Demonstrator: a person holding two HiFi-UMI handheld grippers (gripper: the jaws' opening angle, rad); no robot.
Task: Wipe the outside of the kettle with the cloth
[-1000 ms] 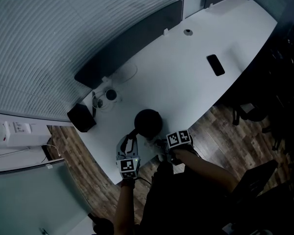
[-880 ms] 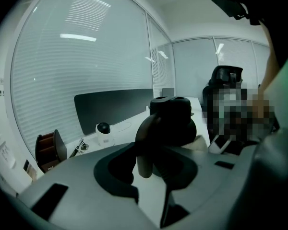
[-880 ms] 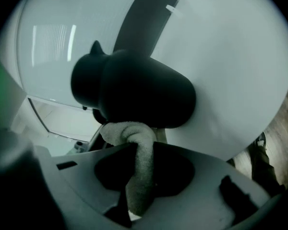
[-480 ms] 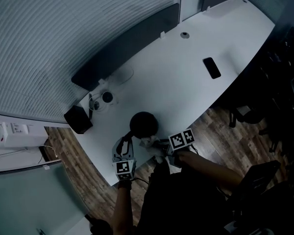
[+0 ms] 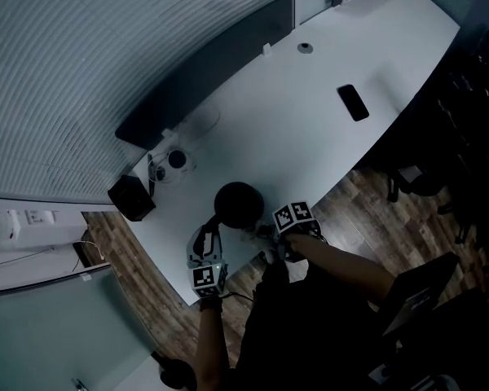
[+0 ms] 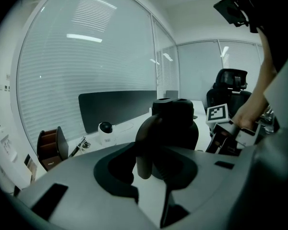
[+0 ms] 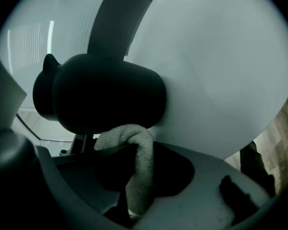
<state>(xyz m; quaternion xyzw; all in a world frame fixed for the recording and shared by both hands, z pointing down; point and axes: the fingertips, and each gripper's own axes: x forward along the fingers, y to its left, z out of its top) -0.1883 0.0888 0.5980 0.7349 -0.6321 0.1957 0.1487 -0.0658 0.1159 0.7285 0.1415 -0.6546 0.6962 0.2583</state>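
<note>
Black kettle [image 5: 239,202] upright on white bench [image 5: 310,137], near the front edge, same spot as before. Left tongs [image 5: 212,233] closed on kettle's handle [image 6: 145,147], unchanged from both earlier frames. Right tongs [image 7: 139,176] clamped on pale cloth [image 7: 140,162], which loops up out of the jaws and touches the kettle's lower side. Versus half a second ago: right tongs' marker cube [image 5: 293,217] sits closer in to the kettle and further up its right flank; the cloth's pale patch shows less in head view. Phone [image 5: 353,103] well apart, unmoved.
</note>
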